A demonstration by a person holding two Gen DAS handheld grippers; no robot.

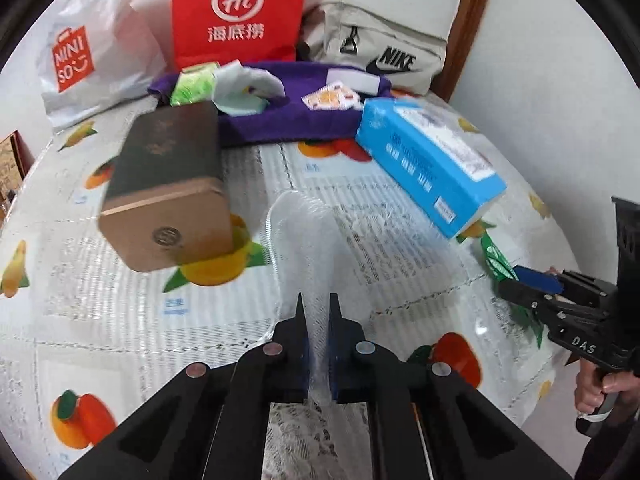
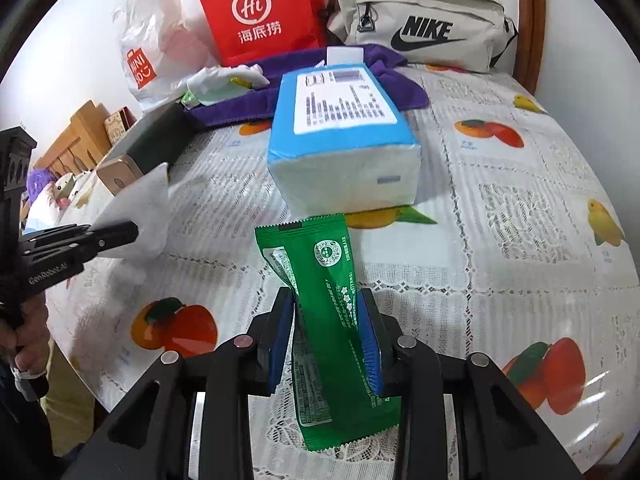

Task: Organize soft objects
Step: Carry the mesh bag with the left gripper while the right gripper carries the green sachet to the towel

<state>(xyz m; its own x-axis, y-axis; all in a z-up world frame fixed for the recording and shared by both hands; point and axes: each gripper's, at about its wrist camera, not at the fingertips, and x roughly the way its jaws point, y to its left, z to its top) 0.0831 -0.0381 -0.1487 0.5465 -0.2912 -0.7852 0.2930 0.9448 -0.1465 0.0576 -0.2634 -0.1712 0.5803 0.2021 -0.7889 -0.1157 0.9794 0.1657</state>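
- The left tool (image 1: 317, 304) is clenched on a thin clear pouch (image 1: 304, 240). The pads pinch its near end and the rest runs straight away from the tool toward the far side.
- The right tool (image 2: 325, 296) grasps a green sachet (image 2: 320, 264) around its middle. The sachet's long axis runs near to far, with its serrated end pointing at the blue tissue pack (image 2: 344, 160).
- Both held things are at the near edge of the counter (image 1: 120, 320), well apart from the purple cloth (image 1: 280, 120) at the far side, where other small soft packets already lie. I take that cloth to be the collecting place.
- The deciding relation is that the cloth lies ahead of both tools, but the two paths to it differ.
- Ahead of the left tool there is an open lane between the brown box (image 1: 168, 192) on the left and the tissue pack on the right, and the pouch already points along it.
- The tissue pack sits directly between the right tool and the cloth, just beyond the sachet's tip, so that hand would probably have to go over or around it.
- Neither hand looks clearly nearer to the cloth. The left simply has the freer line.
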